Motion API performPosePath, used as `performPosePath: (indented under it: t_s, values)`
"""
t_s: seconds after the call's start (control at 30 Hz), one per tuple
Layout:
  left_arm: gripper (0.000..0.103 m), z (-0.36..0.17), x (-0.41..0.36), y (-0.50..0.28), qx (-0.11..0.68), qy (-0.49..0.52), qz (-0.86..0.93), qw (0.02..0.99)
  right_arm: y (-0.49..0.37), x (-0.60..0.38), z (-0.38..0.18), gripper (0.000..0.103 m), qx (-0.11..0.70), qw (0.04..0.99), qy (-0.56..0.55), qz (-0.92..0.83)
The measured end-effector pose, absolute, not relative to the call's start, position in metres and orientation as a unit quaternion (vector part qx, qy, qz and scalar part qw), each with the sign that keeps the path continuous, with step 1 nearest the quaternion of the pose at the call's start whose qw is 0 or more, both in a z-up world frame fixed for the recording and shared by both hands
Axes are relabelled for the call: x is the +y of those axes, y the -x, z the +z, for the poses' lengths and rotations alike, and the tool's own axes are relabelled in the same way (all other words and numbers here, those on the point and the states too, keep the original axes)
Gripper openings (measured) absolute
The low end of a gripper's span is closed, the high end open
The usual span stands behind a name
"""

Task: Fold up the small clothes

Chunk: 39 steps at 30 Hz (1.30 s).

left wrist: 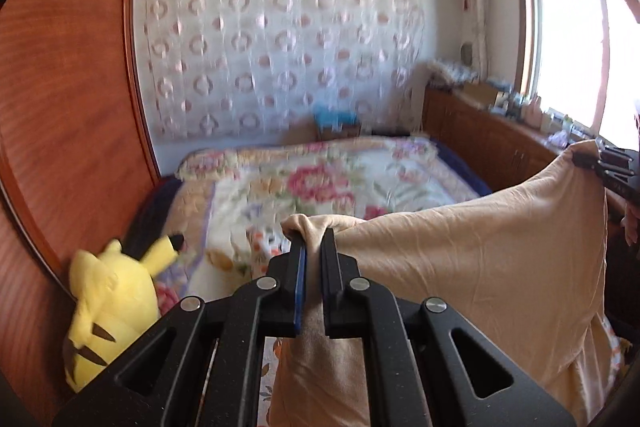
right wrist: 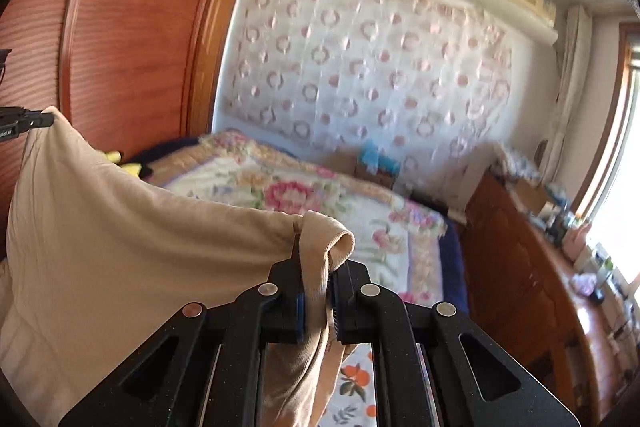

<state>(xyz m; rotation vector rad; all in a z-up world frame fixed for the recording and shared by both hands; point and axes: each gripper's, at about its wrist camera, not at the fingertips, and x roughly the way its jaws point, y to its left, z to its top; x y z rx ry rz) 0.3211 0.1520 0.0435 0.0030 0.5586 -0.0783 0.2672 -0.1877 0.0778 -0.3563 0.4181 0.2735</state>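
A beige garment (left wrist: 480, 259) hangs in the air above the bed, stretched between both grippers. My left gripper (left wrist: 313, 247) is shut on one bunched corner of it, and cloth trails down between the fingers. In the left wrist view the right gripper (left wrist: 600, 163) shows at the far right, pinching the other corner. In the right wrist view my right gripper (right wrist: 320, 259) is shut on a ribbed edge of the beige garment (right wrist: 120, 259). The left gripper (right wrist: 36, 121) appears at that view's left edge, holding the far corner.
The bed with a floral quilt (left wrist: 320, 183) lies below and ahead. A yellow plush toy (left wrist: 108, 307) sits by the wooden wardrobe (left wrist: 68, 107) on the left. A low wooden cabinet (right wrist: 520, 259) with clutter runs along the window on the right.
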Motion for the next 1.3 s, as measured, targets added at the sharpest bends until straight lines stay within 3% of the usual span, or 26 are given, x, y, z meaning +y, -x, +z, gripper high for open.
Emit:
performPosePath:
  t_s: [0.17, 0.43, 0.57, 0.6, 0.67, 0.73, 0.77, 0.8, 0.9, 1.3]
  values:
    - [0.007, -0.024, 0.153, -0.369, 0.334, 0.006, -0.038, 0.942, -0.339, -0.160, 0.015, 0.010, 0.279, 0.933, 0.184, 0.133]
    - [0.008, -0.054, 0.148, -0.388, 0.365, -0.001, -0.047, 0.930, -0.412, -0.157, -0.020, 0.010, 0.336, 0.916, 0.168, 0.144]
    - [0.026, -0.056, 0.143, -0.381, 0.372, -0.019, -0.063, 0.926, -0.450, -0.179, -0.013, 0.012, 0.359, 0.909, 0.160, 0.141]
    - [0.038, -0.055, 0.142, -0.378, 0.374, -0.021, -0.070, 0.925, -0.454, -0.178, -0.009, 0.018, 0.364, 0.907, 0.159, 0.139]
    - [0.046, -0.052, 0.140, -0.368, 0.376, -0.021, -0.082, 0.923, -0.437, -0.186, -0.010, 0.023, 0.362, 0.909, 0.158, 0.134]
    - [0.055, -0.050, 0.136, -0.355, 0.376, -0.024, -0.090, 0.922, -0.433, -0.190, -0.010, 0.035, 0.358, 0.913, 0.148, 0.130]
    - [0.069, -0.049, 0.135, -0.349, 0.378, -0.024, -0.094, 0.921, -0.427, -0.190, -0.011, 0.038, 0.355, 0.915, 0.142, 0.128]
    - [0.075, -0.050, 0.133, -0.341, 0.381, -0.025, -0.102, 0.918, -0.422, -0.191, -0.014, 0.045, 0.353, 0.917, 0.135, 0.127]
    - [0.076, -0.054, 0.121, -0.317, 0.396, -0.044, -0.117, 0.910, -0.401, -0.198, -0.015, 0.051, 0.348, 0.921, 0.112, 0.132]
    - [0.076, -0.094, 0.094, -0.237, 0.457, -0.055, -0.132, 0.878, -0.250, -0.217, -0.031, 0.051, 0.379, 0.904, 0.104, 0.170]
